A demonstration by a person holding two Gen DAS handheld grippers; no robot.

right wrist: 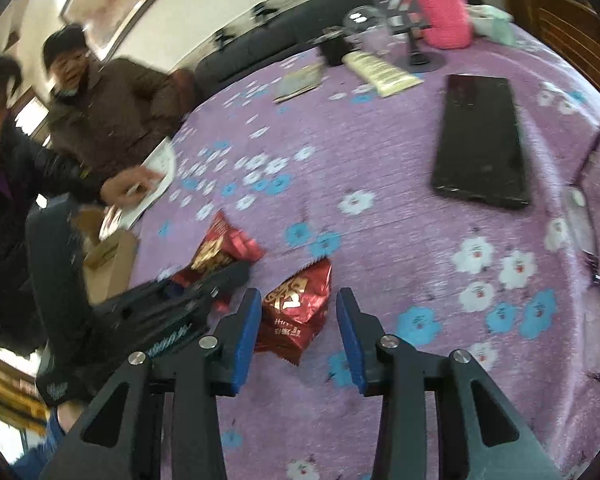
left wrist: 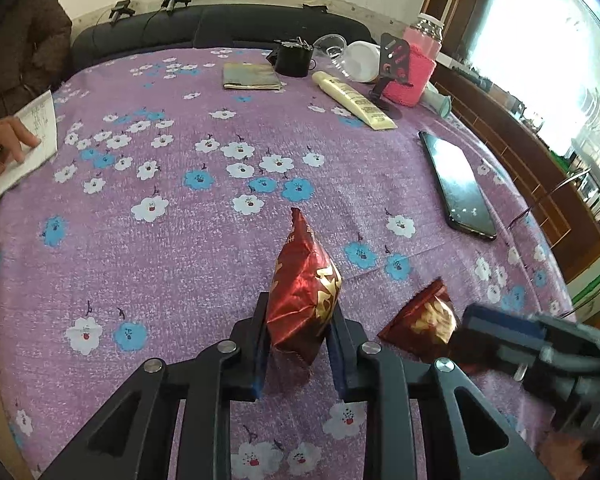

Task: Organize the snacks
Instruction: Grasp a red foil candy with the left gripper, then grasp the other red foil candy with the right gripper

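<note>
In the left wrist view, the left hand-held gripper (left wrist: 298, 336) is clenched on a red snack packet (left wrist: 304, 300) at the lower centre of the frame, its pads pressing the crinkled foil on both sides while the packet stands on end above the purple flowered cloth of the desk (left wrist: 180, 240). The grip sits low on a soft, air-filled bag, so the foil may slide out or the contents get crushed if the squeeze tightens. A second red packet (left wrist: 424, 324) lies at the lower right, just beside the blurred right hand-held gripper (left wrist: 496, 332); the two tools are close enough to knock together.

In the right wrist view, the right hand-held gripper (right wrist: 298, 320) is released, its jaws parted with the second red packet (right wrist: 296, 312) lying flat on the cloth between them at the lower centre, seemingly brushing only the left pad. Closing off-centre like this could nudge the packet sideways rather than catch it. The left hand-held gripper (right wrist: 204, 284) with its packet (right wrist: 224, 246) crowds in from the left. A phone (right wrist: 484, 140) rests in the upper right, well apart.
</note>
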